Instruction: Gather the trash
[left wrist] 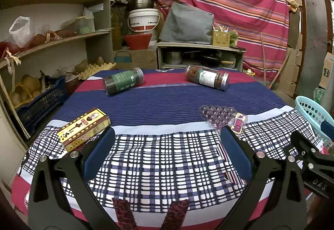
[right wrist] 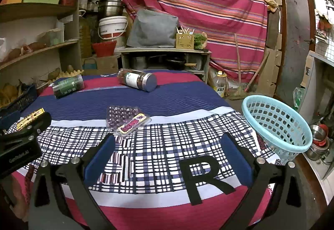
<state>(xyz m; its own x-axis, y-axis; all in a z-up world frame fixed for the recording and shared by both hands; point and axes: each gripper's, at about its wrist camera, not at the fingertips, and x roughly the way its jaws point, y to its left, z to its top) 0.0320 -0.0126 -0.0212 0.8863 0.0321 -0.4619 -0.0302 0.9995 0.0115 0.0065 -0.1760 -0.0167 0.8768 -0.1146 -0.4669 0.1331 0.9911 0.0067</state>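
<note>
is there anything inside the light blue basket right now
No, the light blue basket at the table's right edge shows only its own perforated walls in the right wrist view, with no trash inside.

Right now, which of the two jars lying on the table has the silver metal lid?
The brown-filled jar with the white-green label, on the right; the green-labelled jar has a clear lid.

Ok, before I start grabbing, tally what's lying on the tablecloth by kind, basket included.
Clear jars lying on their sides: 2, green-label jar and white-label jar
Yellow box: 1
Clear blister tray: 1
Light blue basket at the table's right edge: 1
Total: 5
</note>
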